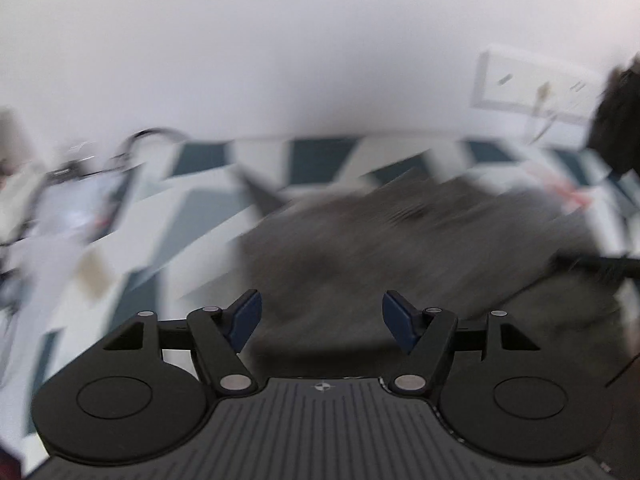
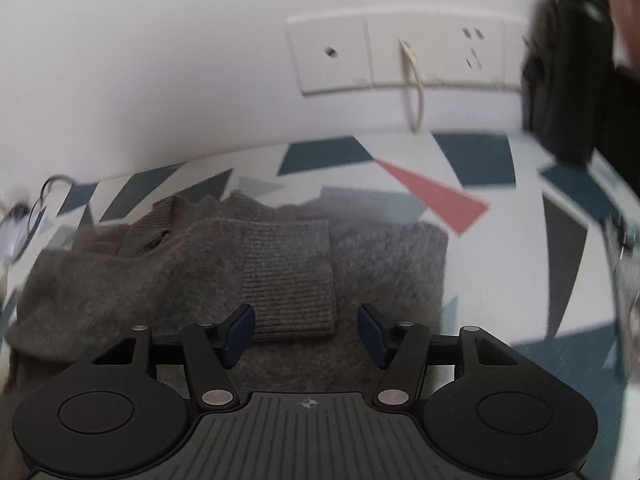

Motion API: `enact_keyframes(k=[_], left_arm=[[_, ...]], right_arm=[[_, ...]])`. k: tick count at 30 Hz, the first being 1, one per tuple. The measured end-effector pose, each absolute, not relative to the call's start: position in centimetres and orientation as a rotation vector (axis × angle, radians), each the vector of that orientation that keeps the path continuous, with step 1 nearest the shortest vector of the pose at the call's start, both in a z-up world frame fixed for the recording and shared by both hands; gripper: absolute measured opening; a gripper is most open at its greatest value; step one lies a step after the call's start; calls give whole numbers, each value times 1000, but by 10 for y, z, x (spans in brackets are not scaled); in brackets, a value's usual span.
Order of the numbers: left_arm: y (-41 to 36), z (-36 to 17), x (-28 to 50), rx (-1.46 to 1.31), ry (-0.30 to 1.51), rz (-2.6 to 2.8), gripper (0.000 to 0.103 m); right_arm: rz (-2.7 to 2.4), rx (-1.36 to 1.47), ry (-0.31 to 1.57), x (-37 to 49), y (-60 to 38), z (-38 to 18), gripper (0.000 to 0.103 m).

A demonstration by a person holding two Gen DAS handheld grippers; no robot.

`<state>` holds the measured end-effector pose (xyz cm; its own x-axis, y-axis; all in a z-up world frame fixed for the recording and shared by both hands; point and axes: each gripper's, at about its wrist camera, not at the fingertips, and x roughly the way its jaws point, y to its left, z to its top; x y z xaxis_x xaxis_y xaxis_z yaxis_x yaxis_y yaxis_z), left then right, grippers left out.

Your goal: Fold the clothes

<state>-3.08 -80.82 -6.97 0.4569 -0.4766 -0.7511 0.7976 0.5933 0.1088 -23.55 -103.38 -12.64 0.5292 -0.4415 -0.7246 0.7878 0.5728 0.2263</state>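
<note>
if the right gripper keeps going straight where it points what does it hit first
Most likely the ribbed cuff of the grey sweater, folded across its body. It lies directly ahead of the open right gripper; how far is unclear.

Patterned tabletop cover (image 2: 480, 264) in white, dark teal and one salmon-pink triangle (image 2: 436, 196), meeting a plain white wall (image 2: 160, 60). Wall-mounted white socket panel (image 2: 400, 54) with a pale cord (image 2: 414, 84) hanging from it. Black bag (image 2: 568, 76) at far right. Dark cables (image 1: 148, 140), blurred, at the left edge beside indistinct clutter.
</note>
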Motion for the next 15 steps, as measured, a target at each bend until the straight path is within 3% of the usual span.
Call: enact_keyframes(k=[5,6,7,9,11,12,13,15], left_arm=[[-788,-113,-4,531,810,-764,68],[-787,-119,0,541,821,-760,68],[-787,-123,3,550,817,-763,68],[-786,-129,9,540,789,-777,68],[-786,-131,17,519,771,-804,46],[-787,-131,19,508,774,-844,22],[-788,-130,20,508,776,-871,9],[-791,-130,19,540,757,-889,9]], right_arm=[[-929,650,626,-225,-1034,-135,49],[-948,654,621,-223,-1035,-136,37],[-952,660,621,-220,-1036,-135,14],[-958,670,603,-218,-1036,-131,10],[-967,673,563,-218,-1033,-121,7],[-971,674,542,-218,-1032,-117,7],[-1000,650,500,-222,-1028,-105,6],[-1061,595,410,-232,-1018,-81,6]])
